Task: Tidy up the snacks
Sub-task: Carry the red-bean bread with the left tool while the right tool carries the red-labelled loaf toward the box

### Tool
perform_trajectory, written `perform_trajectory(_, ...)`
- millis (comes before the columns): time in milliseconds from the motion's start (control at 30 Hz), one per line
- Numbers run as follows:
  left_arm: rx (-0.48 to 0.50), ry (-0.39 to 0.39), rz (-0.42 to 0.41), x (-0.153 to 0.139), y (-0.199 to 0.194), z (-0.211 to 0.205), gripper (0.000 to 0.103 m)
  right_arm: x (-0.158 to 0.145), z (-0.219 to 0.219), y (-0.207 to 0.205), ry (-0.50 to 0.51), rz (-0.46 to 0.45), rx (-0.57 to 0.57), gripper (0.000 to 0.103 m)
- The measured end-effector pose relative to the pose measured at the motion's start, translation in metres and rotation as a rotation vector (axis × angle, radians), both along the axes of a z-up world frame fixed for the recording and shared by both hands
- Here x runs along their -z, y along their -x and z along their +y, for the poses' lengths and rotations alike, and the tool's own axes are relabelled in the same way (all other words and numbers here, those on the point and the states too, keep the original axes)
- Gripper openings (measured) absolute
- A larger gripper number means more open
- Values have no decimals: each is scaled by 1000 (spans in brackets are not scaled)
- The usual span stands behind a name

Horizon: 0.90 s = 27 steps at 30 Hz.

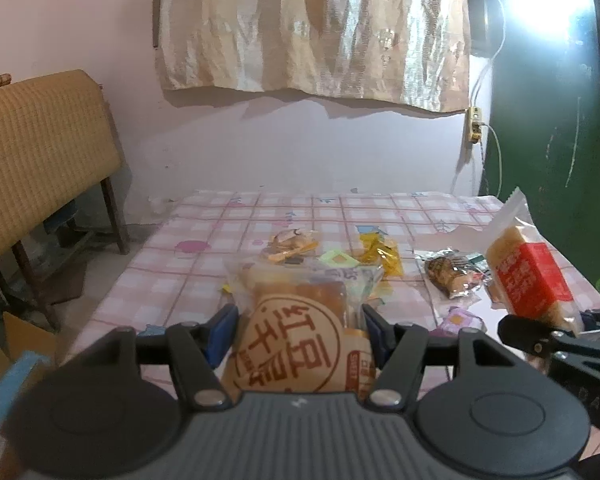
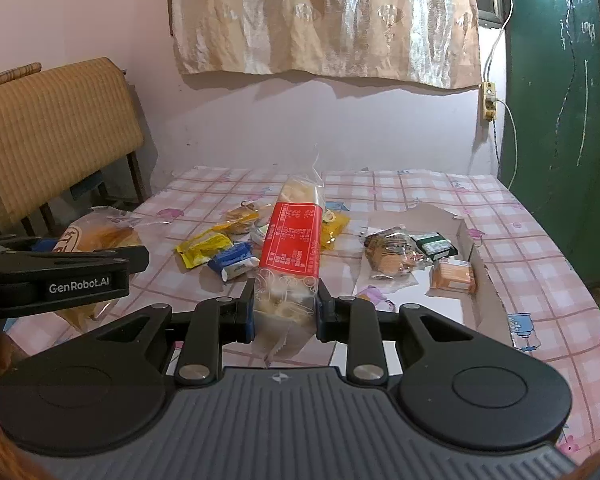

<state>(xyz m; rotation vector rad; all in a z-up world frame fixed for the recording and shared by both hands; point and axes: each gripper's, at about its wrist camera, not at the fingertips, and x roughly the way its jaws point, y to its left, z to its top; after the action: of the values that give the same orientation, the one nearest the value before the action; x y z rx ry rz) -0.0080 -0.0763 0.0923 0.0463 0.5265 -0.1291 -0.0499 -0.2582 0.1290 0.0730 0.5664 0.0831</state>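
Observation:
My left gripper (image 1: 298, 316) is shut on a bread packet (image 1: 300, 344) with a brown round print, held above the near edge of the table. To its right my right gripper (image 1: 540, 340) carries a long cake packet (image 1: 528, 276) with a red label. In the right wrist view, the right gripper (image 2: 286, 304) pinches that red-label packet (image 2: 294, 240) near its lower end, and the packet points away and upward. The left gripper (image 2: 60, 272) and its bread packet (image 2: 100, 236) show at the left edge.
On the pink checked tablecloth (image 2: 420, 188) lie a yellow packet (image 2: 204, 248), a blue-white packet (image 2: 234, 266) and others. A shallow cardboard box (image 2: 488, 284) holds a cookie packet (image 2: 388, 258), a green packet (image 2: 436, 246) and an orange cracker packet (image 2: 452, 276). A woven chair (image 1: 40, 152) stands at the left.

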Motion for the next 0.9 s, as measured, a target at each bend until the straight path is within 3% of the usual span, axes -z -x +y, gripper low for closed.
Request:
perform_trajectory(433, 58, 12, 1, -1, 0, -22, 64, -1, -9, 13, 6, -3, 58, 33)
perform_trajectory(900, 148, 27, 1, -3, -3, -52, 64, -3, -47, 23, 2, -15, 166, 33)
